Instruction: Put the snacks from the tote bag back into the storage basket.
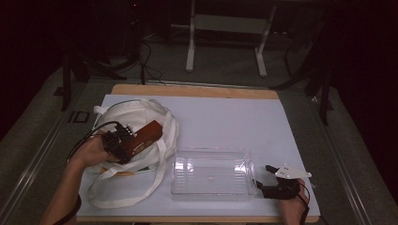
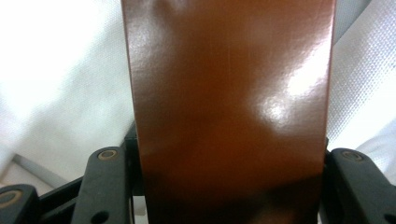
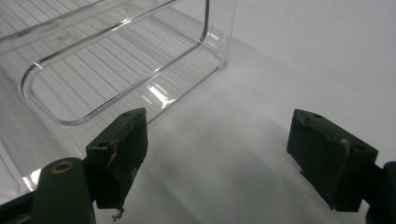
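Bench (image 1: 225,117) with white cover — tote bag at left, clear bin at front centre, a gripper on each side.

White cloth tote bag (image 1: 141,117) lies crumpled toward the left edge, straps trailing to the front edge. Clear plastic bin (image 1: 211,176), open side up, sits near the front edge, just right of the bag. Brown box (image 1: 145,136) is over the bag, tilted, clamped between the jaws of the left gripper (image 1: 117,143); in the left gripper view the glossy brown face (image 2: 229,107) runs up between both jaws, white cloth (image 2: 60,84) behind. Right gripper (image 1: 267,180) rests at the front right corner, just beside the bin's right end — jaws spread wide, nothing between them.
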A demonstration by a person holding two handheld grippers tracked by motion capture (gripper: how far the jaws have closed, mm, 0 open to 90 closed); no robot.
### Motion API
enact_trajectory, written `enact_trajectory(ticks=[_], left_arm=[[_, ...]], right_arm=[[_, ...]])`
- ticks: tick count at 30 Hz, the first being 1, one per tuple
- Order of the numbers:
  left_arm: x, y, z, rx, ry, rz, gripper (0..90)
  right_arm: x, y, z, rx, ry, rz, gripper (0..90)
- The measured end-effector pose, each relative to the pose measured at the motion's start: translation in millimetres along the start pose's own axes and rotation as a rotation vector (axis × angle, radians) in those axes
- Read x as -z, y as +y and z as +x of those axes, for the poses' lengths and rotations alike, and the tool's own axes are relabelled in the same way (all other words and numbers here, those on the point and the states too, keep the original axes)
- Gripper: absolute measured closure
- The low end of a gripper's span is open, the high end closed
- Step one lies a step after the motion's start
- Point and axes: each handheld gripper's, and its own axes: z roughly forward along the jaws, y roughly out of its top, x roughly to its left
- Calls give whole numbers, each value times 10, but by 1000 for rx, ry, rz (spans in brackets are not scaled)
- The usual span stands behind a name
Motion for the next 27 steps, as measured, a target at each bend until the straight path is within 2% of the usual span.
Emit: enact_trajectory(ticks=[8,24,27], left_arm=[[67,-39,29,-2,-4,-21,436],[327,-181,86,-7,-1,-111,438],[397,-218,90,-19,-2,-133,438]], right_arm=[[0,0,-1,0,0,-2,202],[1,0,0,1,-1,-1,202],[0,0,1,1,-1,0,203]])
